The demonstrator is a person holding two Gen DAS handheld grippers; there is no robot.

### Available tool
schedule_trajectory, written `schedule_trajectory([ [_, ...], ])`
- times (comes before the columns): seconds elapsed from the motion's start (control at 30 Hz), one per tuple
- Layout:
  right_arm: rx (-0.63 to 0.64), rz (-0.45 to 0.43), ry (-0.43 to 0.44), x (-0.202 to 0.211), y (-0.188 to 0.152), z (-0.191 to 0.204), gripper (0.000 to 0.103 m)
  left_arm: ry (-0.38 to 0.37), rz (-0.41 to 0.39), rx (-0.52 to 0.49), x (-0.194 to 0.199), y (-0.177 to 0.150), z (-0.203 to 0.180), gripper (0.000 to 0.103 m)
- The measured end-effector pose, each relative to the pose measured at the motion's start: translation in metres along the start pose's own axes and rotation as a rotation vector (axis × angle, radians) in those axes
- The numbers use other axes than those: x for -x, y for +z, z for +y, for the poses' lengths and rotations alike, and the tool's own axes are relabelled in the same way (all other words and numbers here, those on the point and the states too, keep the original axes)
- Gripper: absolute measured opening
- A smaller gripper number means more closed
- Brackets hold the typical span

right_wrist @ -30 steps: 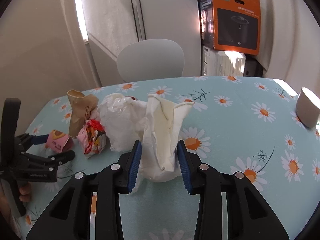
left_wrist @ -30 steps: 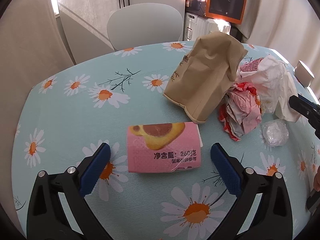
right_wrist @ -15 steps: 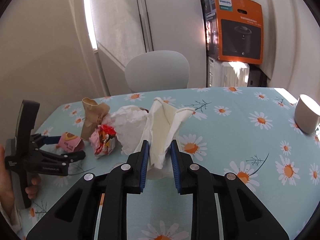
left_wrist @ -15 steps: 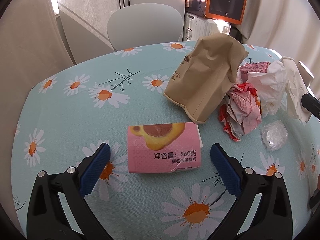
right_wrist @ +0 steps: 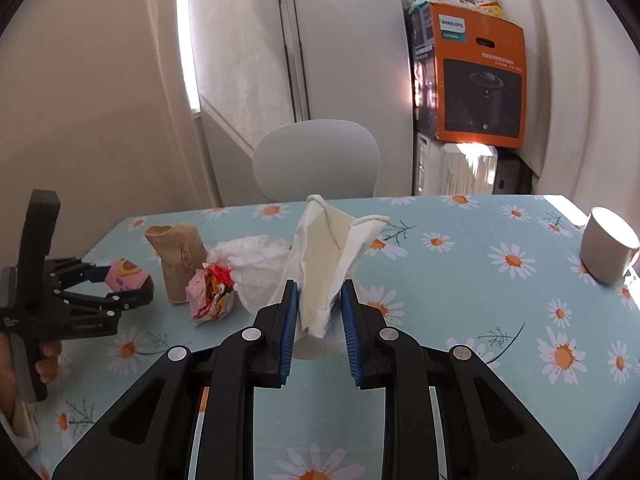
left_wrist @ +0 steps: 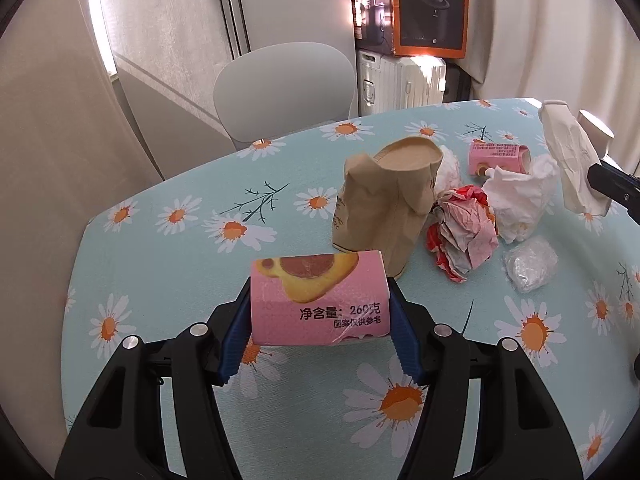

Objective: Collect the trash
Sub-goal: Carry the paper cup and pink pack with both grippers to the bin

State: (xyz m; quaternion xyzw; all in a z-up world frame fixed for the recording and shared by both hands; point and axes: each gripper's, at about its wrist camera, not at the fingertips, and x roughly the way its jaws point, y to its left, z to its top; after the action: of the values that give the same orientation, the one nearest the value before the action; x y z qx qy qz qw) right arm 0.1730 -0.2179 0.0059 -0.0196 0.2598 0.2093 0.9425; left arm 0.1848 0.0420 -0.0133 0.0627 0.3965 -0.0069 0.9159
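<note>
My left gripper is shut on a pink snack box and holds it just above the daisy tablecloth; it also shows in the right wrist view. My right gripper is shut on a crumpled white paper bag, lifted off the table; the bag also shows at the right in the left wrist view. On the table lie a brown paper bag, a red-and-pink crumpled wrapper, white crumpled paper, a clear plastic ball and a second pink box.
A grey-white cup stands near the table's right edge. A white chair stands behind the table. An orange appliance box sits on a radiator at the back right.
My left gripper closed on the pink box and lifted it. My right gripper raised the white paper bag higher, away from the pile.
</note>
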Motion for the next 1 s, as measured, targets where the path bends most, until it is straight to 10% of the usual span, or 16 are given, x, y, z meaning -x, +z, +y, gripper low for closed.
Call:
schedule_trajectory([
  [1.0,0.124,-0.467,-0.203,0.156,0.003,0.011,0.021,-0.278,-0.257,-0.155,0.147,0.005,-0.102,0.062],
])
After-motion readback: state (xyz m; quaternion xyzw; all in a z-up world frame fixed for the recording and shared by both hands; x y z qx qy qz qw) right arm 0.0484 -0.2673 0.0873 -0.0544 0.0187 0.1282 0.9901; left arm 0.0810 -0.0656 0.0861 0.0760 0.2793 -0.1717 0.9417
